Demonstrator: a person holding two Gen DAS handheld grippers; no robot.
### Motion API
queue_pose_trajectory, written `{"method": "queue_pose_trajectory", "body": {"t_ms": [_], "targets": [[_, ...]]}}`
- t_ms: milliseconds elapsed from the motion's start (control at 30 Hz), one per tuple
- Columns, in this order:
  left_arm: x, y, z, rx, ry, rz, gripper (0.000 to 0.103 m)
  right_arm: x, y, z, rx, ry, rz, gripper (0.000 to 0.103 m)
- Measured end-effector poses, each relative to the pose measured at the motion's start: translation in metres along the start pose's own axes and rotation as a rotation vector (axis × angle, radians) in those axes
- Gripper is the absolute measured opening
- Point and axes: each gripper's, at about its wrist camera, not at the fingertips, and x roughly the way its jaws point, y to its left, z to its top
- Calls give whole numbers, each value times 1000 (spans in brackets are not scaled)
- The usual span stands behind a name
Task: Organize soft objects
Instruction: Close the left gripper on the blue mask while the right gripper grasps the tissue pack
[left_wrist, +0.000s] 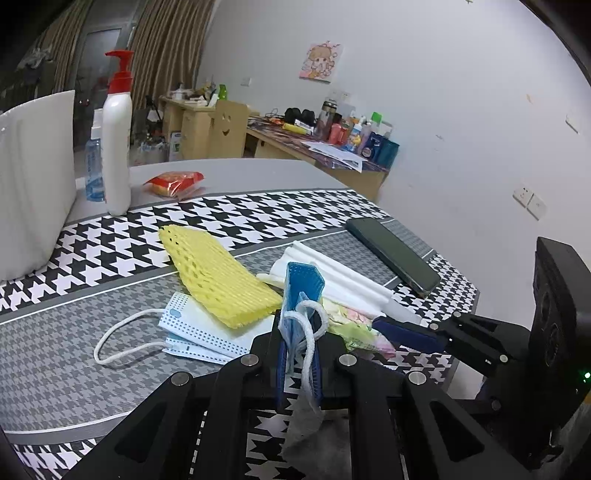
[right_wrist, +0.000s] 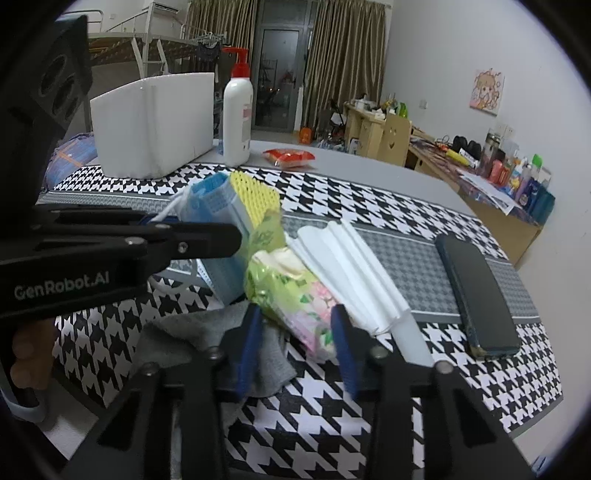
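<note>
My left gripper (left_wrist: 299, 328) is shut on a blue face mask (left_wrist: 303, 280), which it holds upright with the white ear loop hanging over its pads. The same mask (right_wrist: 210, 203) shows at the tip of the left gripper's black arm (right_wrist: 184, 240) in the right wrist view. My right gripper (right_wrist: 297, 326) has its blue pads against both sides of a flowery green-and-pink tissue pack (right_wrist: 288, 284) that lies on the houndstooth mat (right_wrist: 332, 417). A grey cloth (right_wrist: 177, 339) lies under the grippers. A yellow foam net (left_wrist: 218, 273) rests on a second mask (left_wrist: 192, 332), beside a folded white pad (right_wrist: 351, 266).
A white storage box (right_wrist: 155, 122) stands at the back left of the mat, with a red-capped lotion bottle (right_wrist: 238, 114) and a red snack bag (right_wrist: 290, 157) next to it. A dark phone (right_wrist: 476, 295) lies at the right. A hand (right_wrist: 26, 354) holds the left gripper's handle.
</note>
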Motion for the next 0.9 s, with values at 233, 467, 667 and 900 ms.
{"method": "queue_pose_trajectory", "body": {"t_ms": [233,467,667,900], "targets": [[0,-1,-1,3,4,-14,12,10,0,1,-8,33,-15,41],[-1,0,-1,0,6,-32,12,7,-1,2,-1,34,-11,23],[-5,-2,0,0,-4,-48,9,-6,-4,4,22,15,5,21],[-16,-5,3,-14,-12,-75,8,-18,-11,7,60,-11,0,19]]}}
